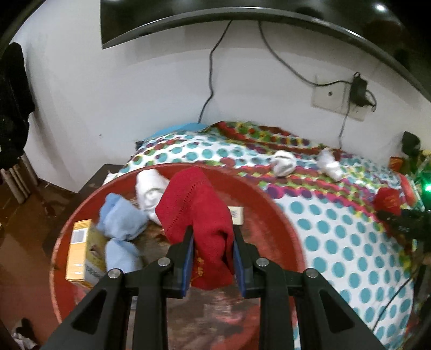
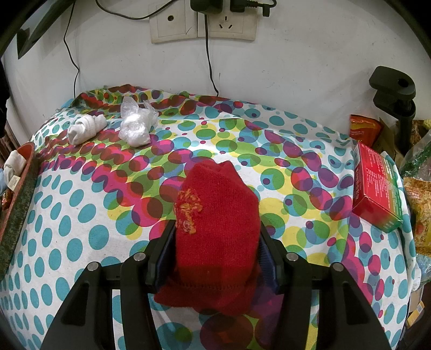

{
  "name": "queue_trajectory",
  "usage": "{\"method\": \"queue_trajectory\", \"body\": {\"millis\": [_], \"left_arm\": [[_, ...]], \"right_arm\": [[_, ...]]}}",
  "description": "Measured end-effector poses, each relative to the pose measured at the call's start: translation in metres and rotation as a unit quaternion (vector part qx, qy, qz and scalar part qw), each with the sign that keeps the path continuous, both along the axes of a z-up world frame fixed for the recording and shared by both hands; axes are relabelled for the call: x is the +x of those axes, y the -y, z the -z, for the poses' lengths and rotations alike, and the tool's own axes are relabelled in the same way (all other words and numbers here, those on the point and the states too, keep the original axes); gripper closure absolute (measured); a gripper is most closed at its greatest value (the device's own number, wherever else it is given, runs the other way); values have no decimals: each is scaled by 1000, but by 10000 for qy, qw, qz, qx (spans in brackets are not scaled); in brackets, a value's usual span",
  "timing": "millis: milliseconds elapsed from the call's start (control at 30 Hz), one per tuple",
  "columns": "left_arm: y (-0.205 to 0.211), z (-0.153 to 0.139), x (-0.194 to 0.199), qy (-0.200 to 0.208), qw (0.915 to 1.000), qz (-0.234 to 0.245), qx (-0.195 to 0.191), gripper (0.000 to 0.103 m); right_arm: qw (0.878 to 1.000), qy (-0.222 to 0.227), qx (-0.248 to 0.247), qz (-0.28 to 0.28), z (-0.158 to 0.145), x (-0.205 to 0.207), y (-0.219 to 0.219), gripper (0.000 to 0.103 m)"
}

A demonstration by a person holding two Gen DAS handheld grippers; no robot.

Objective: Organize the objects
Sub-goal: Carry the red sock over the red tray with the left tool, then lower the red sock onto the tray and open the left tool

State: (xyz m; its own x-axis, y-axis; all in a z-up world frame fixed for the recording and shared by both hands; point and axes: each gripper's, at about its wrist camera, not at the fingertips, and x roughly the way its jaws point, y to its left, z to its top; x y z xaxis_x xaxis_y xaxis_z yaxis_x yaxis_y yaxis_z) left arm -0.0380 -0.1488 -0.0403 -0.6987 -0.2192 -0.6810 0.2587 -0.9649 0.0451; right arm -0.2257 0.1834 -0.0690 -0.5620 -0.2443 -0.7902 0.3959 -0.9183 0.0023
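Observation:
My left gripper (image 1: 212, 237) is shut on a red knitted sock (image 1: 199, 210) and holds it above the red round basin (image 1: 282, 223). In the basin lie light blue socks (image 1: 121, 223), a white sock (image 1: 149, 191) and a yellow box (image 1: 80, 250). My right gripper (image 2: 216, 231) is shut on a second red knitted sock (image 2: 215, 215) with orange embroidery, just over the dotted tablecloth (image 2: 80, 215). A rolled white sock (image 2: 86, 128) and a crumpled clear plastic bag (image 2: 136, 126) lie at the table's far left.
A red and green box (image 2: 377, 188) lies at the table's right edge, with snack packets and a black clamp stand (image 2: 396, 99) behind it. The basin's rim (image 2: 16, 204) shows at the left edge of the right wrist view. Cables hang from wall sockets (image 2: 202, 24).

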Motion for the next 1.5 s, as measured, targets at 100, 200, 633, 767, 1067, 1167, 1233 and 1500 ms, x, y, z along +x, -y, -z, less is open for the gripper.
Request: {"method": "queue_trajectory", "body": {"millis": [100,200,633,767,1067,1167,1233,1500], "left_arm": [[11,5,1,100,9999,-90,-51,77],[22,9,1,166,9997,-191,-52,77],[69,18,-6,295,9973,-664,48,77],[76,21,-9,341,9968,-712,94,77],[79,22,-12,414,9966,-689,192,72],[81,21,-10,409,9958,-752,338,69],[79,21,-10,439,9955,-773,327,69],[66,6,-5,330,9972,-597,296,47]], "right_arm": [[10000,-1,2,0,0,0,0,50],[10000,-1,4,0,0,0,0,50],[10000,-4,10,1,0,0,1,50],[10000,-5,11,0,0,0,1,50],[10000,-6,17,0,0,0,1,50],[10000,-7,17,0,0,0,1,50],[10000,-7,16,0,0,0,1,50],[10000,-8,18,0,0,0,1,50]]}}
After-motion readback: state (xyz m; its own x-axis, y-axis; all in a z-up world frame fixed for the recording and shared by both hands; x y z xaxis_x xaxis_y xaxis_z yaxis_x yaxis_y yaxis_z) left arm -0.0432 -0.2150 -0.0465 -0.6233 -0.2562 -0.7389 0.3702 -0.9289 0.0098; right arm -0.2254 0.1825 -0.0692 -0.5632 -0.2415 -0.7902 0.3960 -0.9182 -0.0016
